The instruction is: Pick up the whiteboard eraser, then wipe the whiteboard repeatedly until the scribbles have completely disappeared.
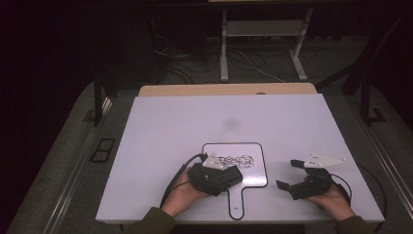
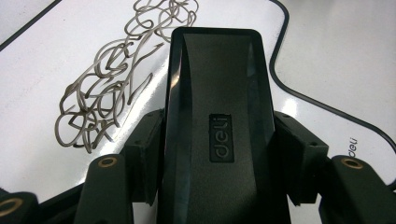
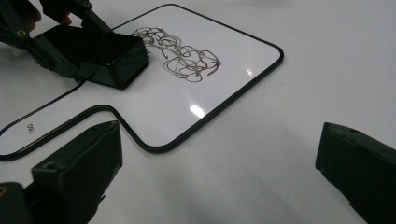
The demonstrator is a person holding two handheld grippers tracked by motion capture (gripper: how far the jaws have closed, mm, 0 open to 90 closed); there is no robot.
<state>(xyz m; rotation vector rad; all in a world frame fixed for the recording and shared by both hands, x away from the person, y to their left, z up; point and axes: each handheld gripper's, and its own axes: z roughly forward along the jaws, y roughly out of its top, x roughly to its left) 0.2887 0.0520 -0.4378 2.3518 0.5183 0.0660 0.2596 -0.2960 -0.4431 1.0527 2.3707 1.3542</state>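
Note:
A small paddle-shaped whiteboard (image 1: 260, 168) with a black rim lies on the white table, and a dark scribble (image 1: 237, 160) covers its upper part. My left gripper (image 1: 230, 178) is shut on a black "deli" eraser (image 1: 219, 179), which rests on the board's lower left, just short of the scribble (image 2: 112, 79). In the left gripper view the eraser (image 2: 217, 93) sits clamped between both jaws. My right gripper (image 1: 289, 174) is open and holds nothing, on the table to the right of the board. Its view shows the eraser (image 3: 100, 51), the scribble (image 3: 187, 58) and the board (image 3: 224, 88).
The whiteboard's handle (image 1: 237, 202) points toward the table's front edge. The white tabletop (image 1: 170, 126) stretches bare beyond the board. A wooden board (image 1: 226, 89) lines the far edge. Behind it are a desk frame (image 1: 224, 53) and cables on the floor.

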